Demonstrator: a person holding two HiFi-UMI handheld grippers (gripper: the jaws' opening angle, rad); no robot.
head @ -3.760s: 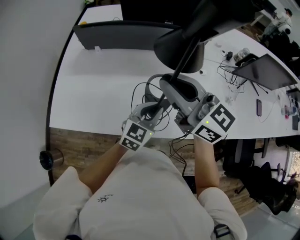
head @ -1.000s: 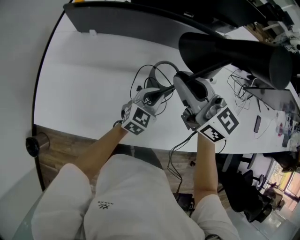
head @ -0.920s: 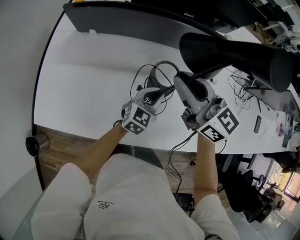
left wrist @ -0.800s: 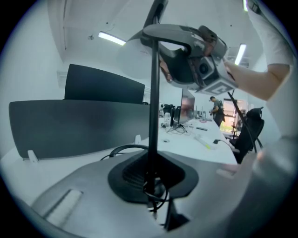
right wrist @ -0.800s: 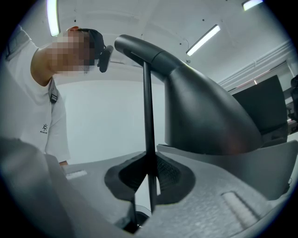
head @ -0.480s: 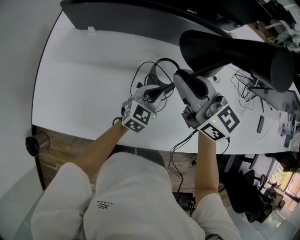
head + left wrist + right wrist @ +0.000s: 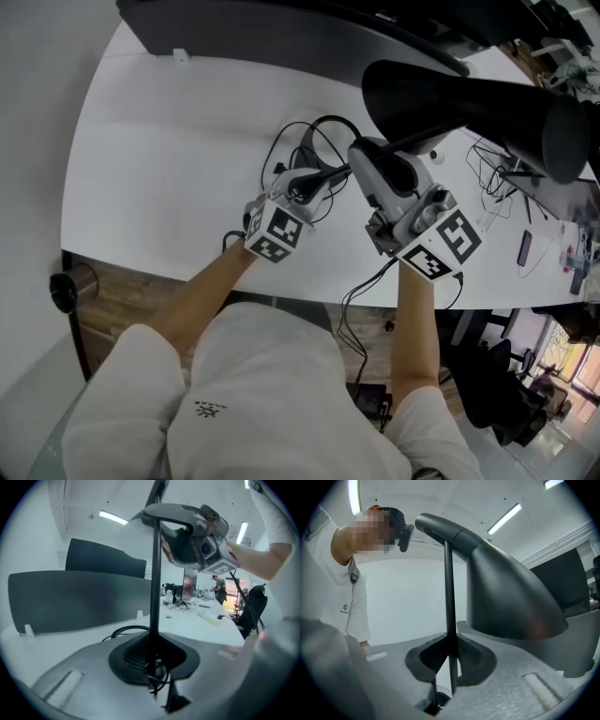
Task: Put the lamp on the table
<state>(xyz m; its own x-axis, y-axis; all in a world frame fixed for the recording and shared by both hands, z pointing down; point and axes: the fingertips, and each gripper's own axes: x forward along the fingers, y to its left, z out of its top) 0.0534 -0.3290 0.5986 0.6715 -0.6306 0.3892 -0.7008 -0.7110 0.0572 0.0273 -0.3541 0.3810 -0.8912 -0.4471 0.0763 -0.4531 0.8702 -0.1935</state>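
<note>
A black lamp with a cone shade (image 7: 469, 98) and a thin black pole (image 7: 412, 142) hangs tilted over the white table (image 7: 159, 159). My left gripper (image 7: 311, 180) is shut on the low end of the pole (image 7: 154, 597), its jaws meeting round it (image 7: 152, 670). Higher up the same pole (image 7: 449, 588), my right gripper (image 7: 364, 157) is shut on it, close under the shade (image 7: 506, 592). The lamp's black cable (image 7: 305, 141) loops on the table by the left gripper. The lamp's foot is hidden.
A dark partition panel (image 7: 281, 33) runs along the table's far edge. Cables (image 7: 492, 178), a screen and a phone (image 7: 523, 246) lie at the right. An office chair (image 7: 492, 398) stands on the floor at the right, and a round metal fitting (image 7: 67, 289) sits at the left.
Both grippers and the lamp have sunk a little toward the table top. The grips on the pole have not changed.
</note>
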